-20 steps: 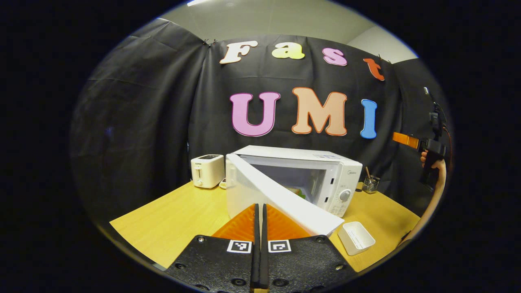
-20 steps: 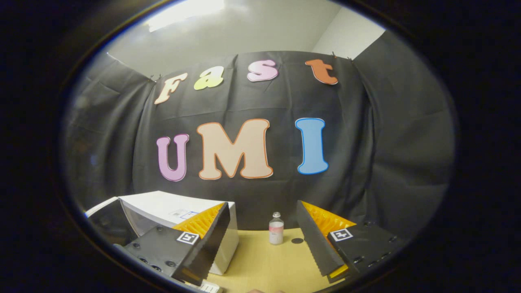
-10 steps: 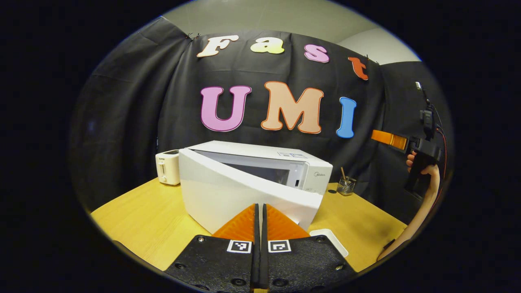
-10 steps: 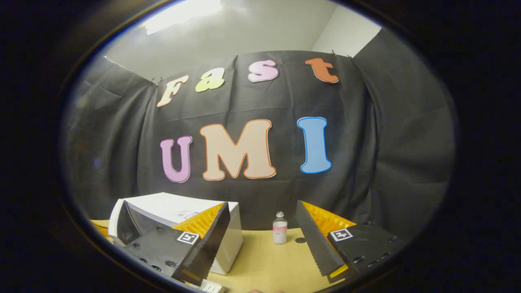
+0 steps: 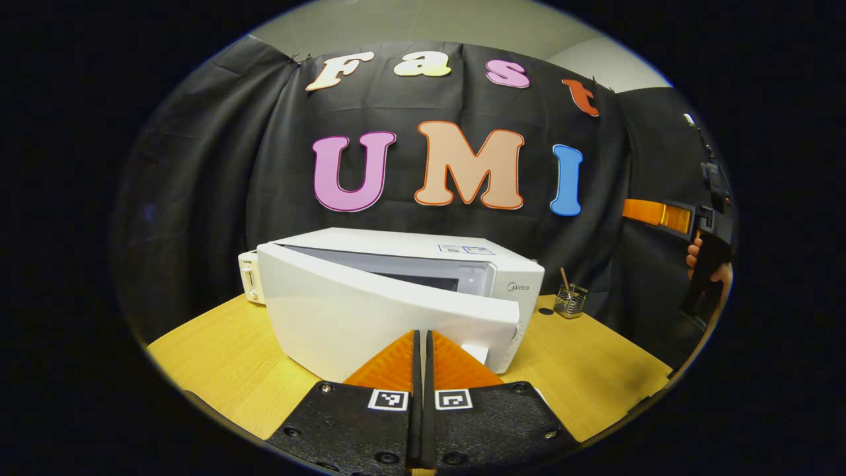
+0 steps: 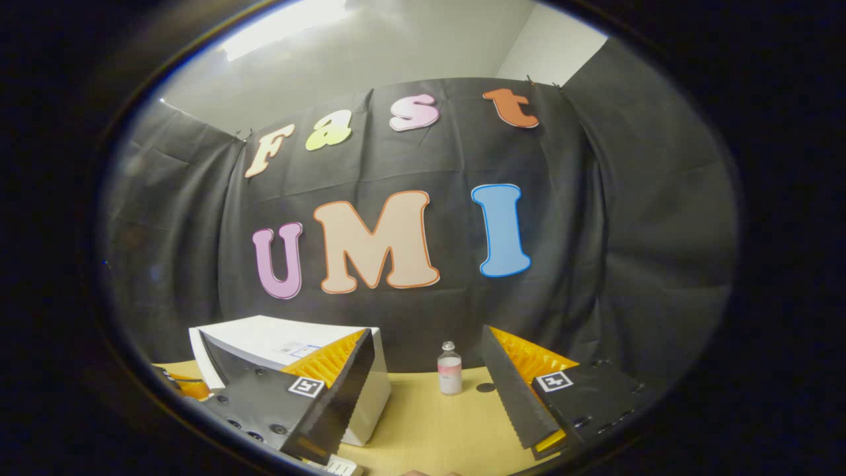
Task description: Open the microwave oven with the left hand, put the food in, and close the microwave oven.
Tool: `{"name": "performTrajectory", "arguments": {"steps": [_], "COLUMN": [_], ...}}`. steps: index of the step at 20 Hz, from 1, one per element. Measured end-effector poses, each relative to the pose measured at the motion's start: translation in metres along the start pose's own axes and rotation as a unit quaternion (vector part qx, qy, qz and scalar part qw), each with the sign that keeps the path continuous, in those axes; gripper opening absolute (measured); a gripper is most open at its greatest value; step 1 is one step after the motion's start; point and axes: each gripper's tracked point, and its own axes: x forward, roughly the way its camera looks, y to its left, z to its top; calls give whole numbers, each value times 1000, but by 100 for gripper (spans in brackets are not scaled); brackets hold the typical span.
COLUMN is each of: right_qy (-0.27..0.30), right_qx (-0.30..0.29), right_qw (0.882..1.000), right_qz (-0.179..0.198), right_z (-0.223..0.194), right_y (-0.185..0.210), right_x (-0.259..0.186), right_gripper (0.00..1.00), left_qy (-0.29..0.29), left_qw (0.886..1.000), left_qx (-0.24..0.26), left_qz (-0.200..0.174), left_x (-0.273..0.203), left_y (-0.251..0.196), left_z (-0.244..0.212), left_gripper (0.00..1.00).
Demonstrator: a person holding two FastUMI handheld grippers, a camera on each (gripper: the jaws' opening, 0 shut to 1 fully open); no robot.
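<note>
Wooden worktop (image 5: 218, 370): microwave (image 5: 396, 297) door has swung from wide to nearly shut since a second ago. Left tool (image 5: 421, 344) pressed together, pushing; right tool (image 6: 423, 390) wide, empty. Closing almost done.

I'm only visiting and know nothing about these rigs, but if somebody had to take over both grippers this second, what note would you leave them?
Left gripper: fingers shut together, holding nothing, tips right at the white microwave door.
Right gripper: open and empty, held up off to the right, pointing at the black cloth wall.
The white box-shaped microwave oven sits on the yellow wooden table. Its door is nearly shut, with a gap left on the control-panel side. The food can't be seen through that gap.
Done: door mostly swung in.
Left: push the door fully shut, then draw the left gripper back.
</note>
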Motion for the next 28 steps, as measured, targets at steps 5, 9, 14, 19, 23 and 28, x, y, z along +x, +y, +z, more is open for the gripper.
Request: {"name": "performTrajectory", "arguments": {"steps": [5,9,14,19,23,28], "right_qy": [4,1,5,4,4,8], "right_qx": [8,4,-5,-20,-13,-12], "right_qw": [1000,1000,1000,1000,1000,1000], "right_qz": [16,16,10,-1,14,9], "right_z": [-1,1,-2,-3,-2,-4], "right_y": [6,8,10,10,18,17], "right_x": [2,1,2,1,1,3], "right_gripper": [99,92,92,92,99,92], "left_qy": [-1,0,-12,-10,-3,-4], "left_qw": [1000,1000,999,999,999,1000], "left_qx": [6,15,21,21,18,10], "left_qz": [6,13,22,33,32,29], "left_x": [28,47,65,80,90,95], "left_y": [-9,-15,-18,-15,-16,-16], "left_z": [0,-1,6,7,4,2], "left_gripper": [1,1,1,1,1,1]}}
